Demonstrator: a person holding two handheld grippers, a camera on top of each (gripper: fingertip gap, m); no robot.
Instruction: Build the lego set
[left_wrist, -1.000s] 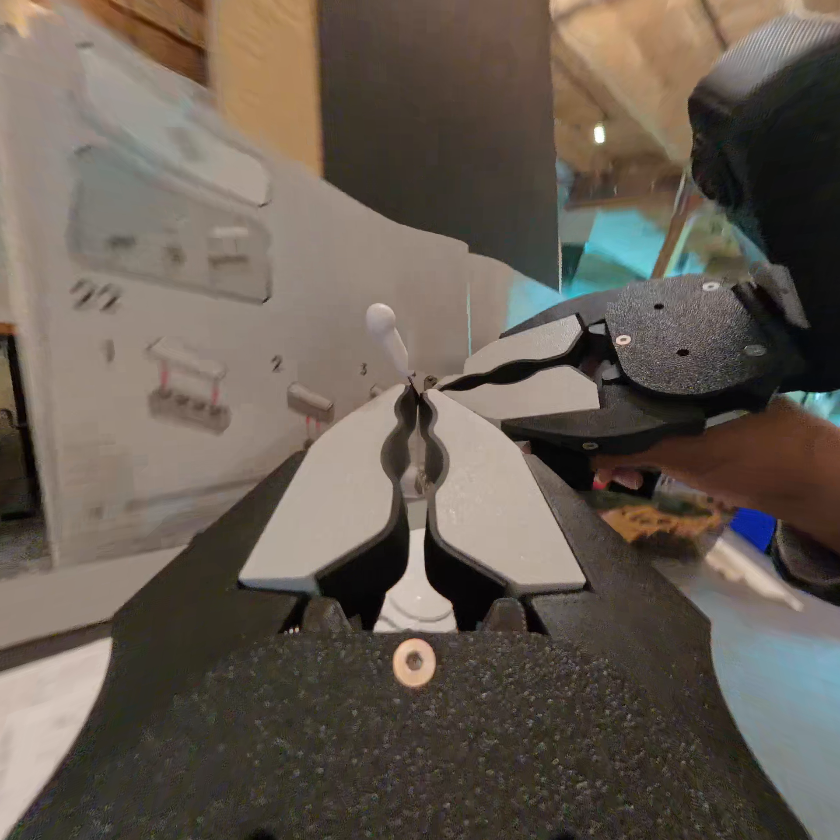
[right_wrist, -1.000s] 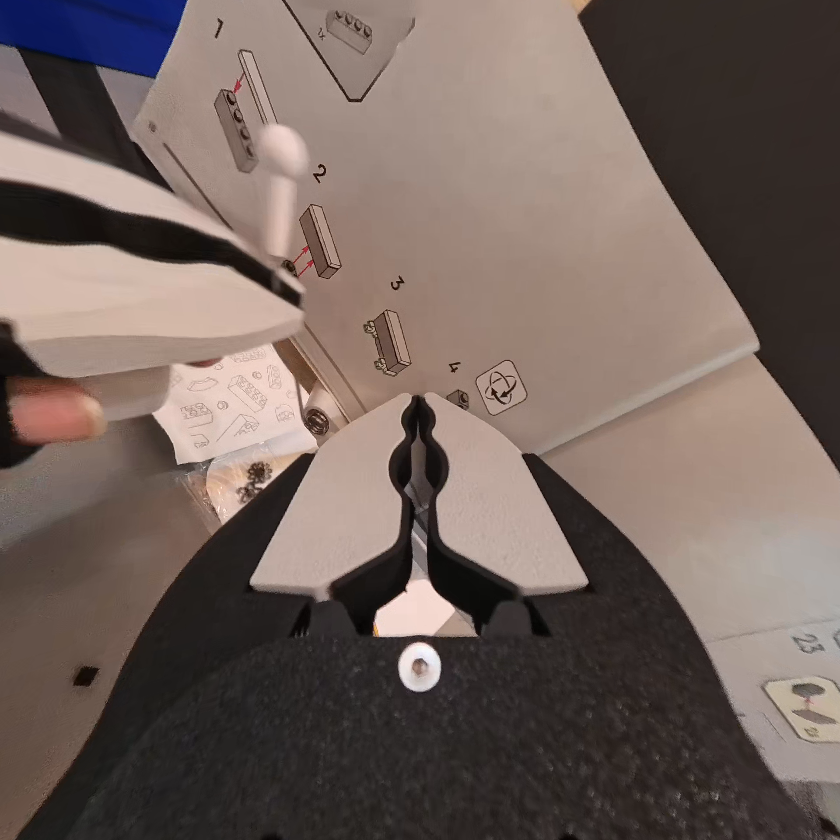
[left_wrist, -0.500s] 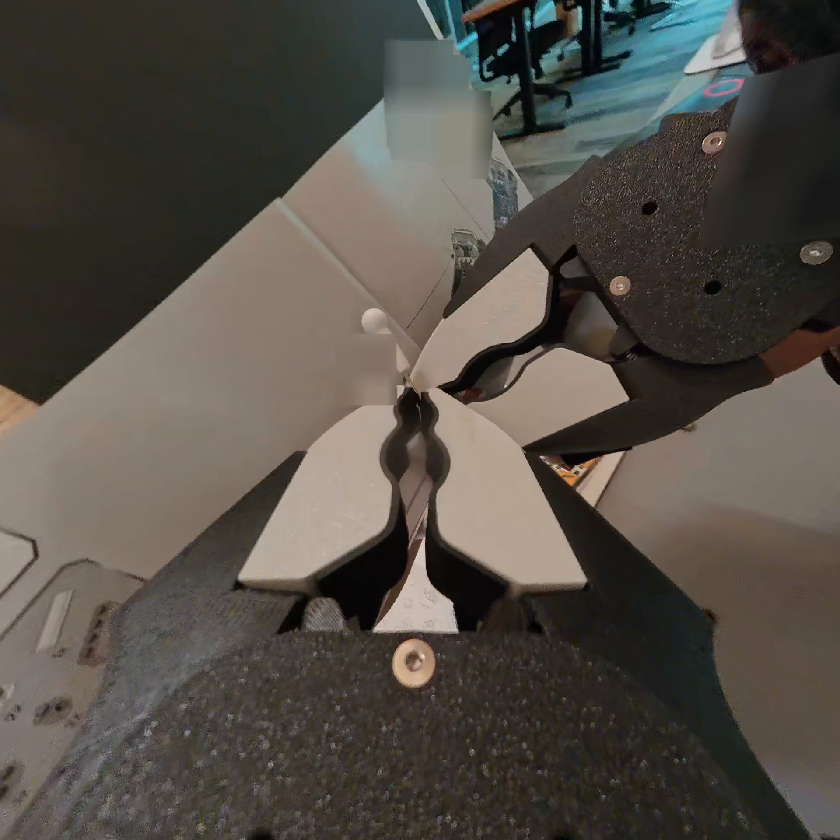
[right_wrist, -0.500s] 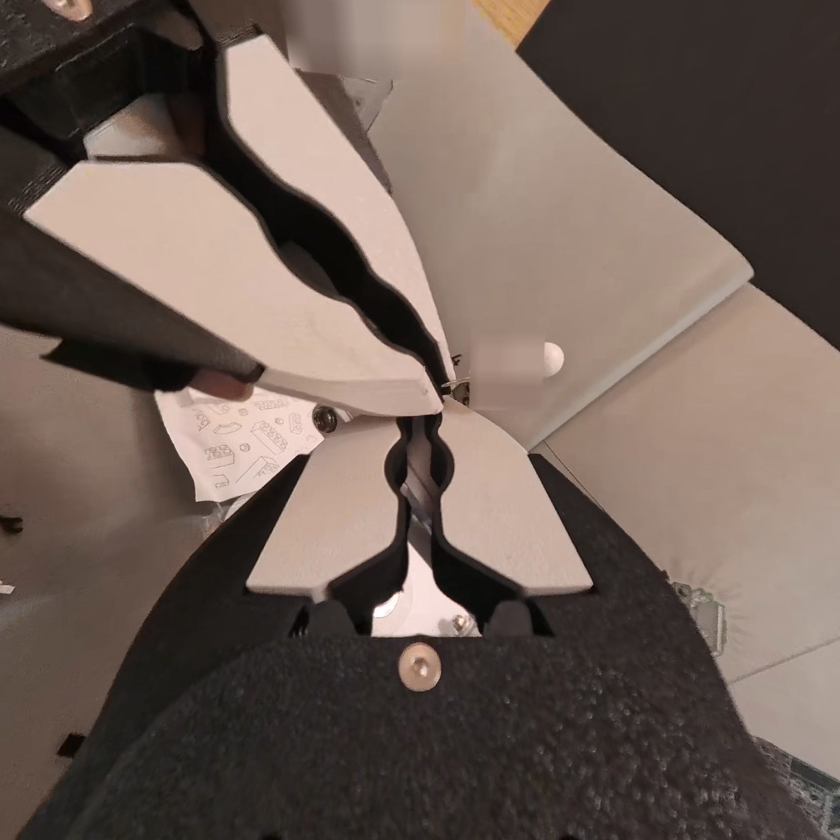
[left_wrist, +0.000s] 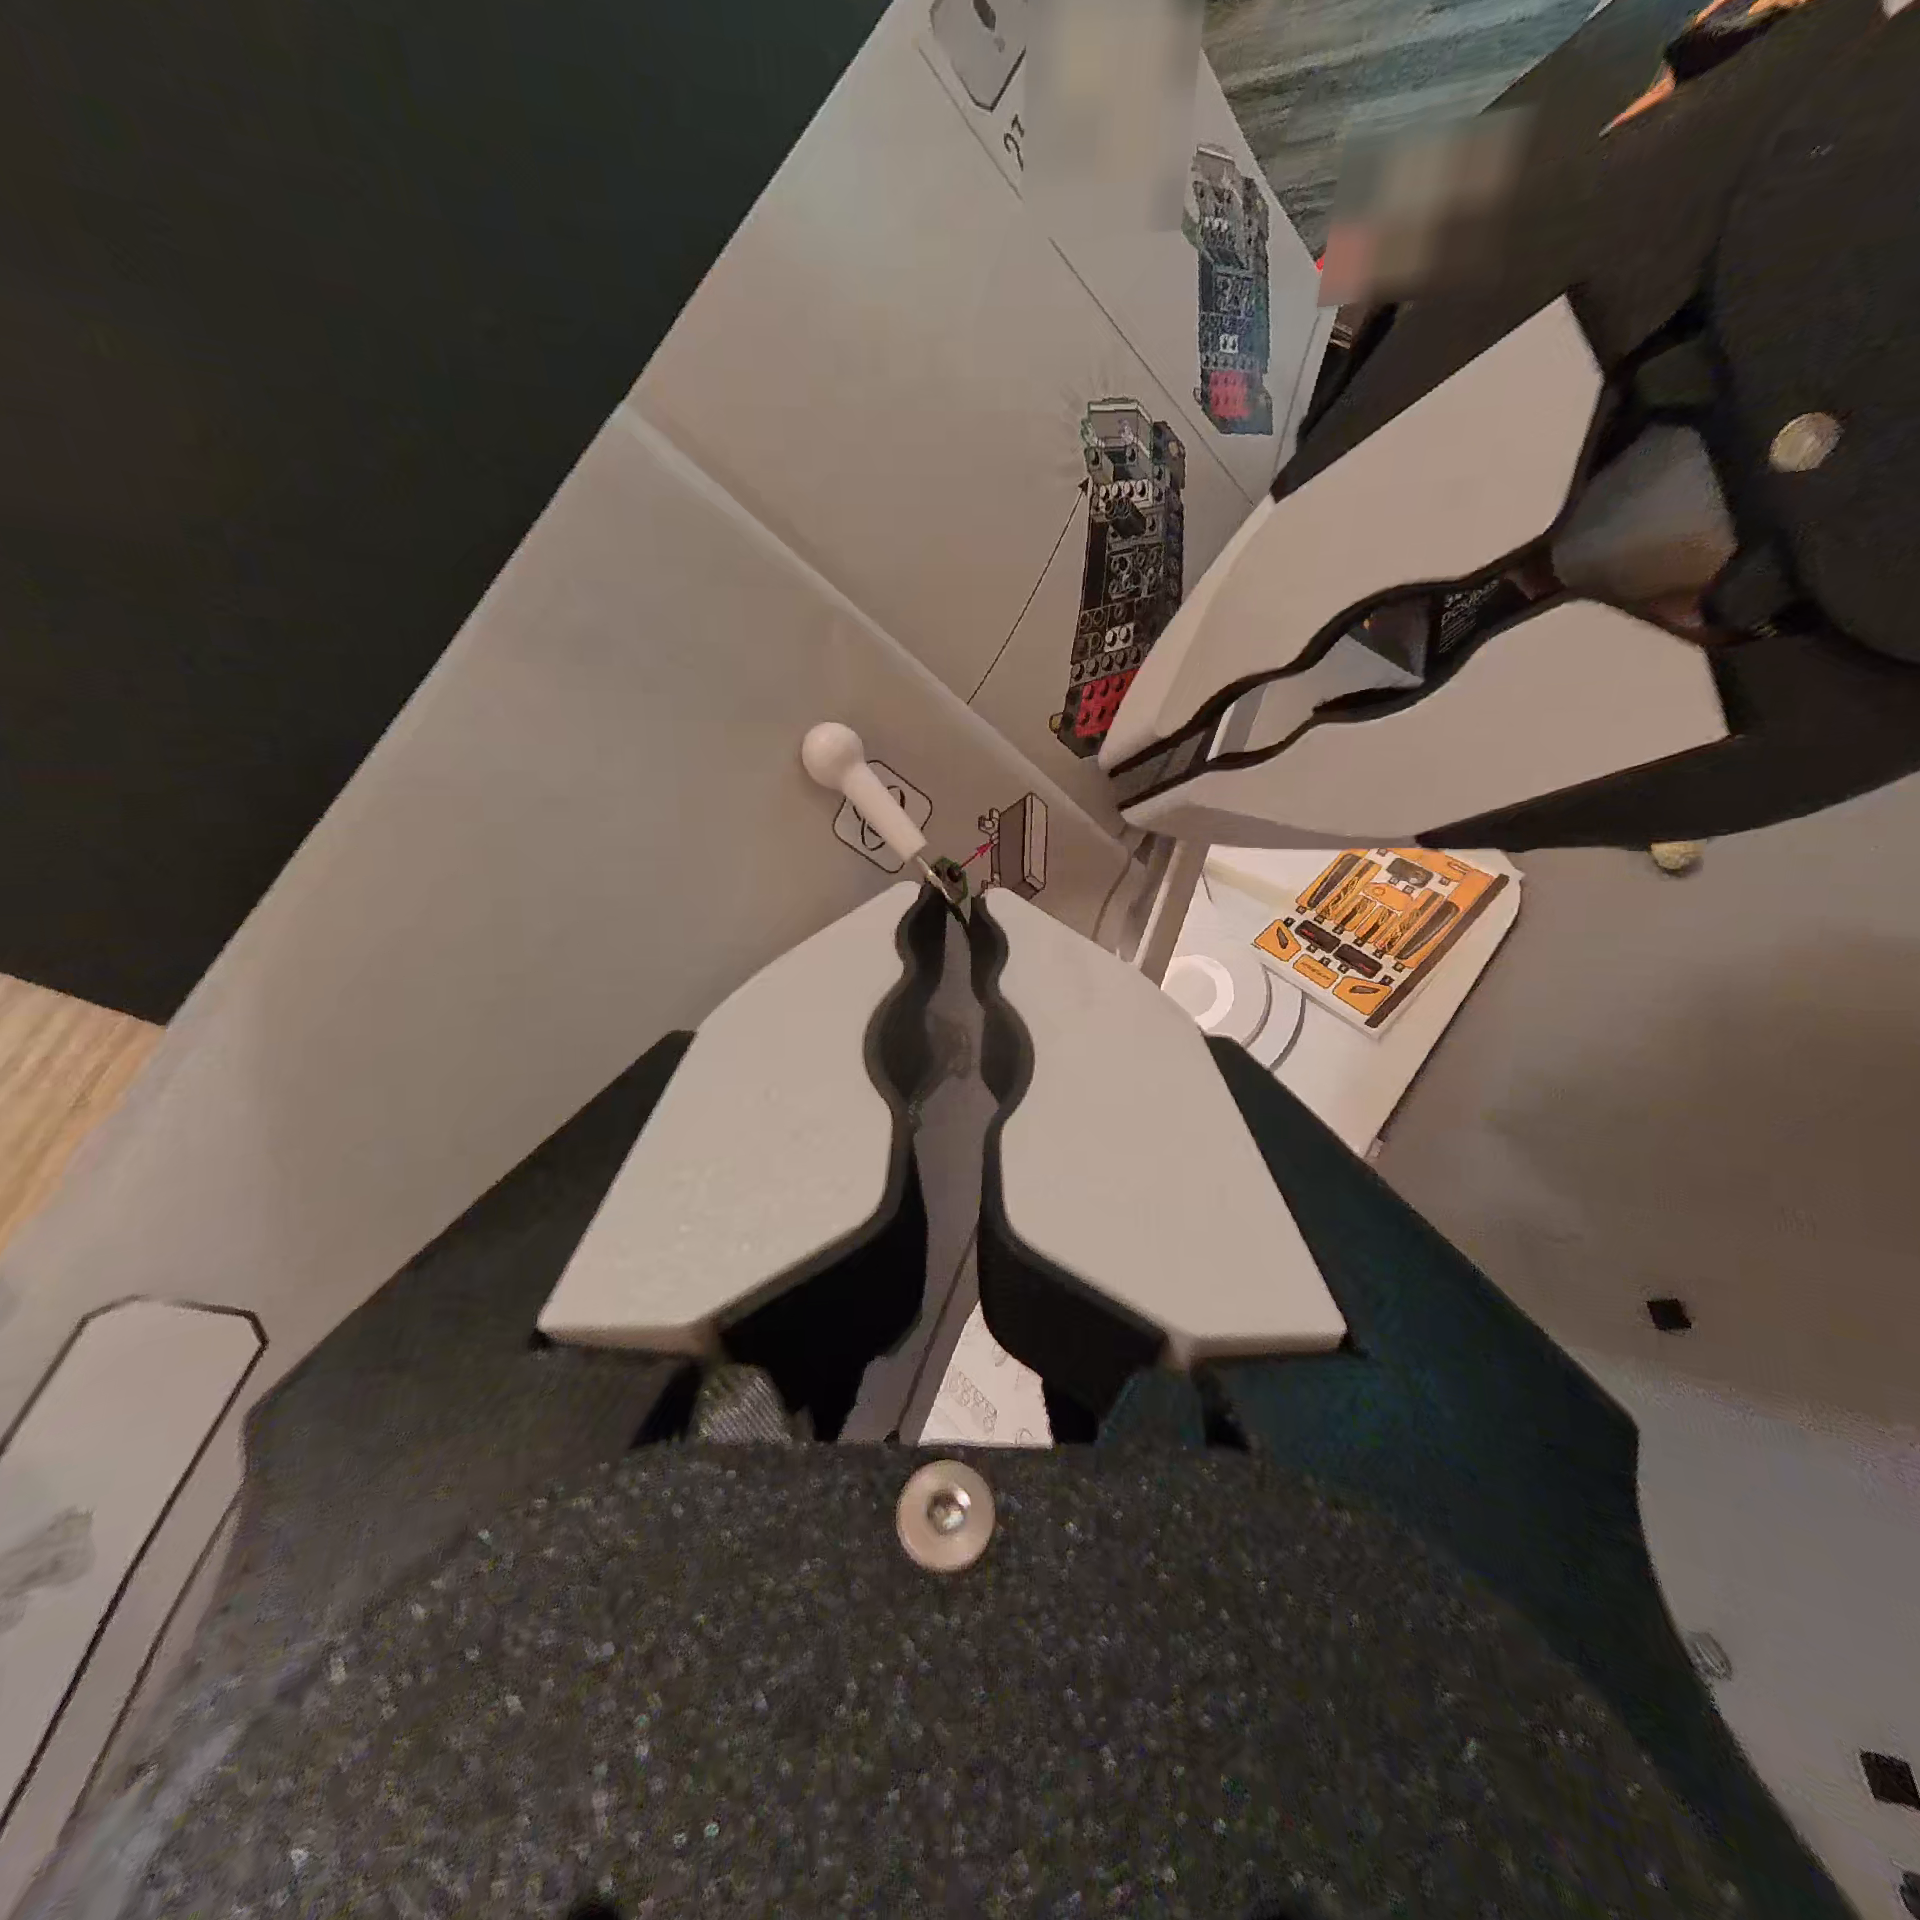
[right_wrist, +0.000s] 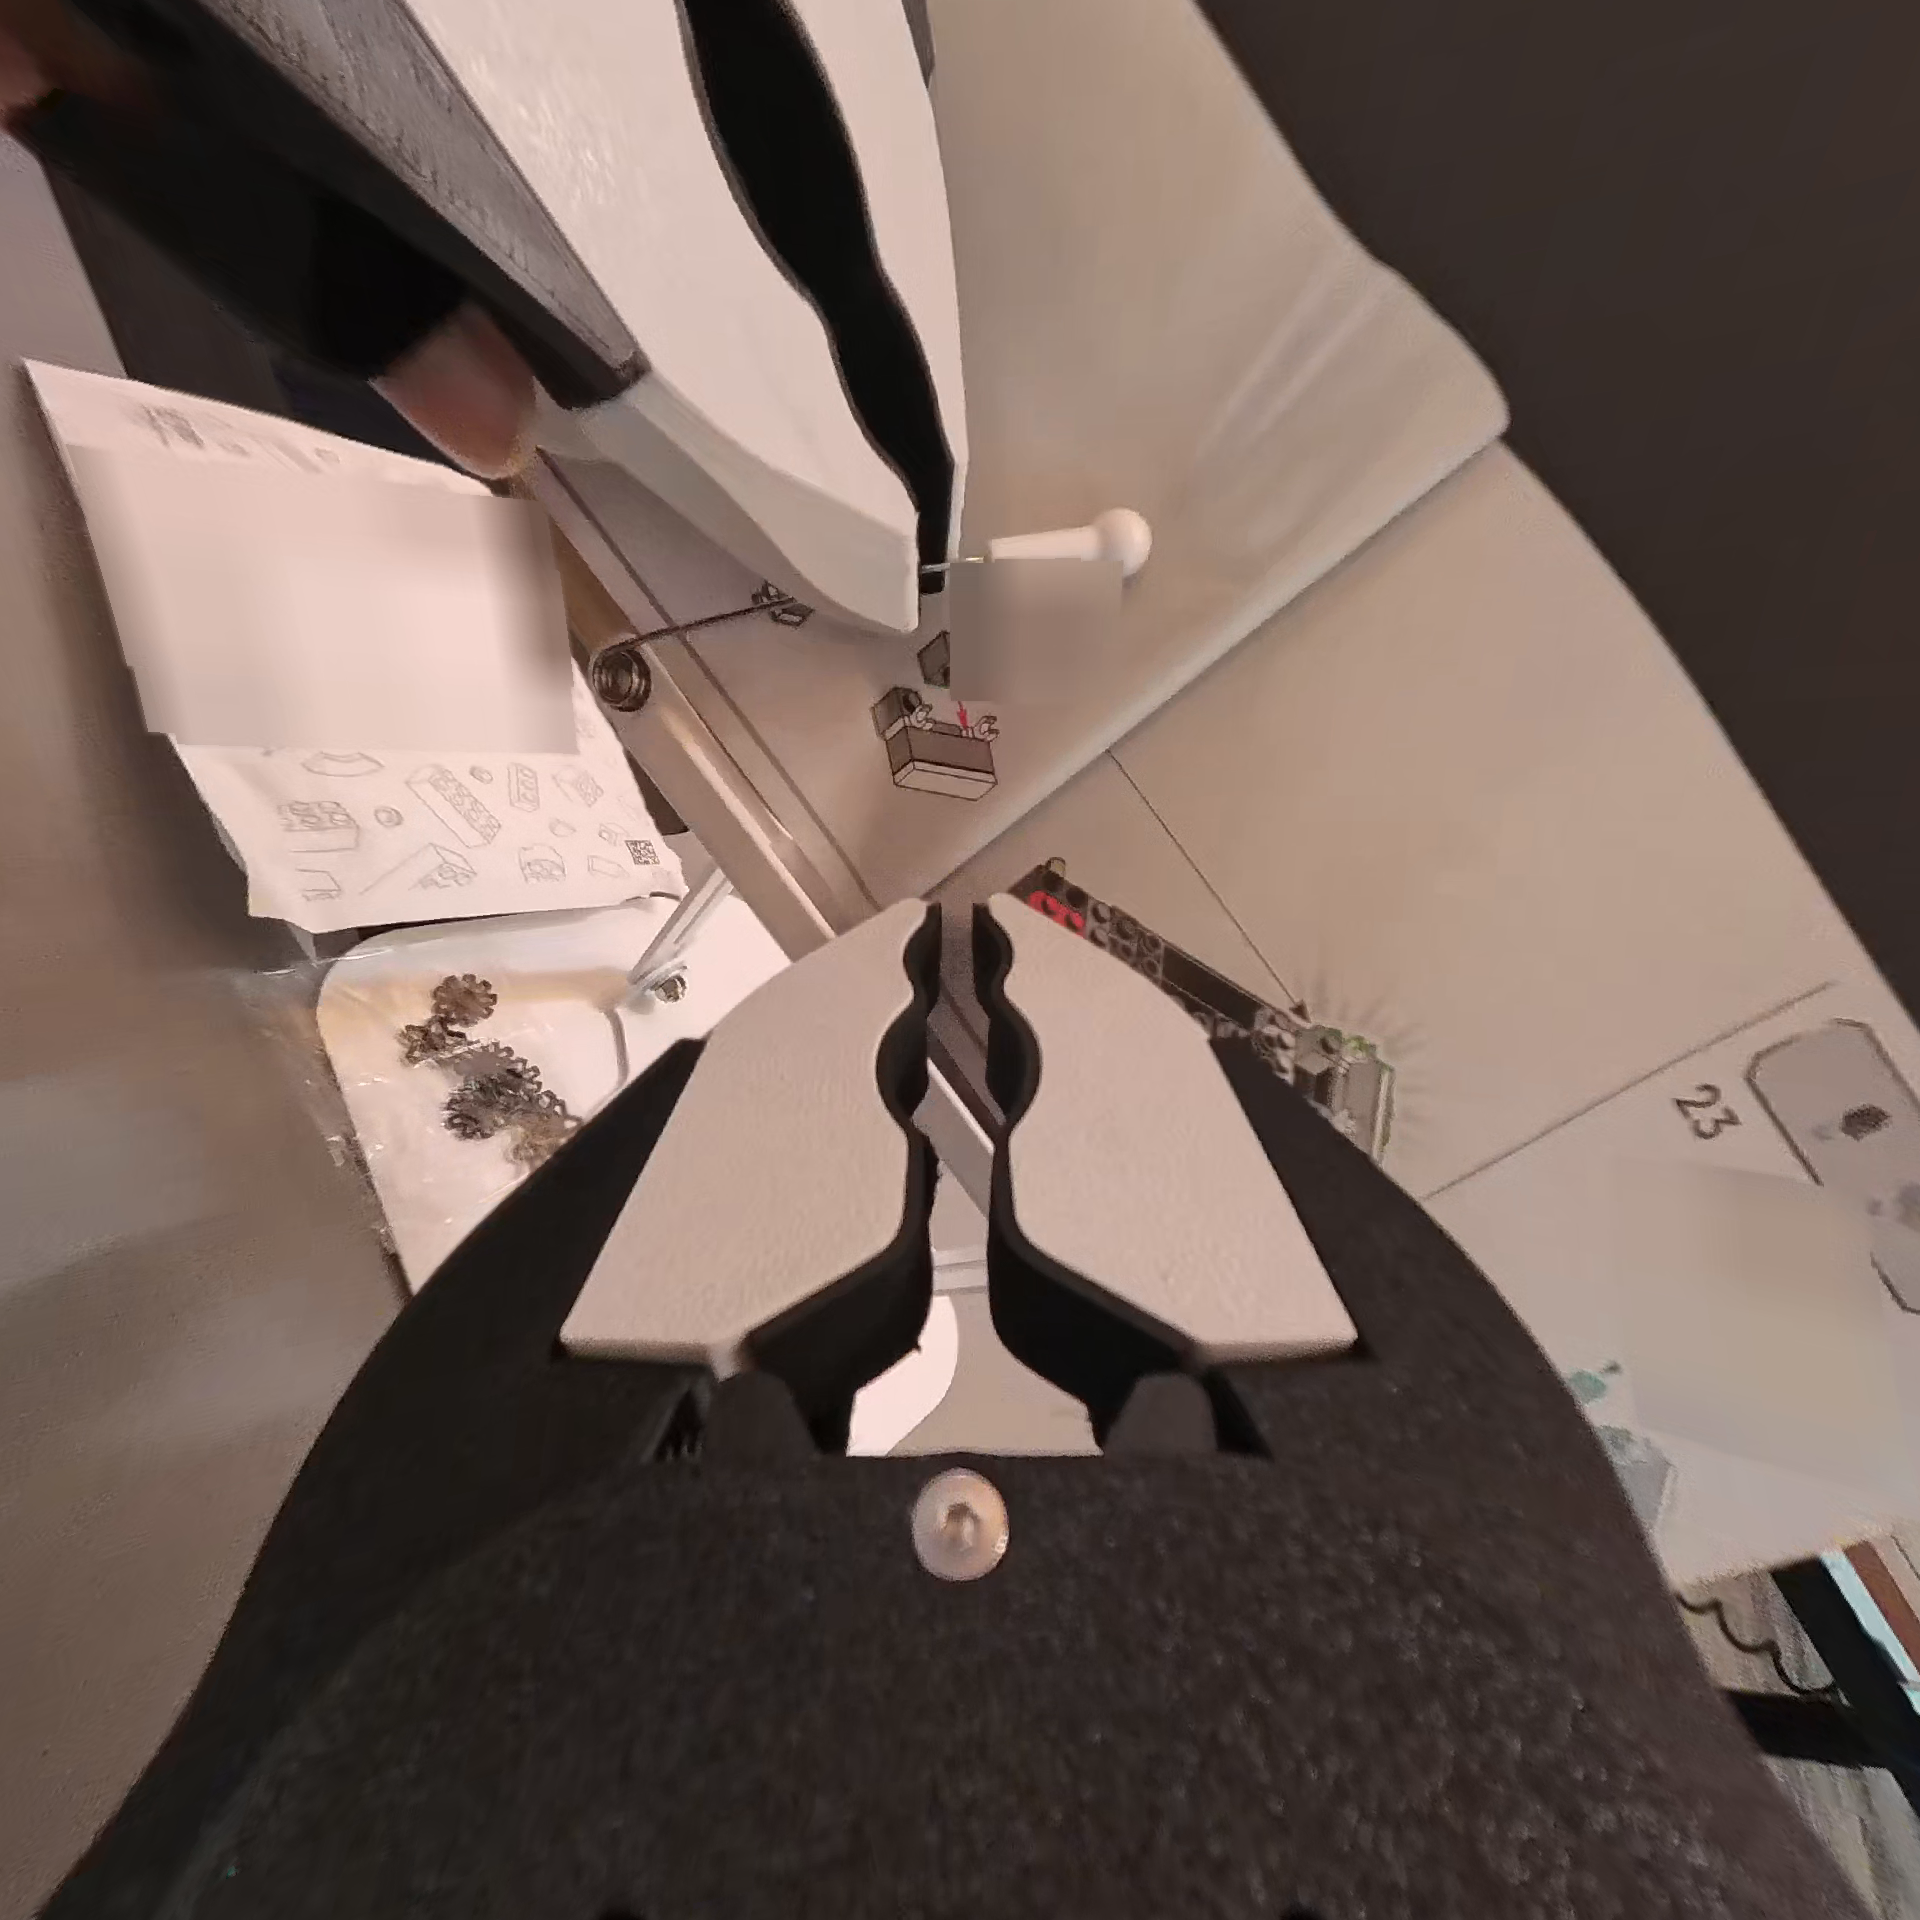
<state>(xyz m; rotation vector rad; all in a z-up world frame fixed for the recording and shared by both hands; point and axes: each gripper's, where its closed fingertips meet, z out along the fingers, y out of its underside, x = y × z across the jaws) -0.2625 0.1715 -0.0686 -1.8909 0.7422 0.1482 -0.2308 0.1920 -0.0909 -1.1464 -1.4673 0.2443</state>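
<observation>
Your left gripper (left_wrist: 953, 902) is clamped on a small white lever piece (left_wrist: 860, 788) — round knob, thin stem, dark base at the fingertips — held above the open instruction booklet (left_wrist: 665, 665). Your right gripper (right_wrist: 956, 912) has a narrow gap, nothing between. Only its camera shows the bag of dark gears (right_wrist: 483, 1070) — left, near the booklet's edge.

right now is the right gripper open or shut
Open: the right gripper shows a narrow gap between its tips with nothing held, while the left gripper pinches the white ball-ended piece.
</observation>
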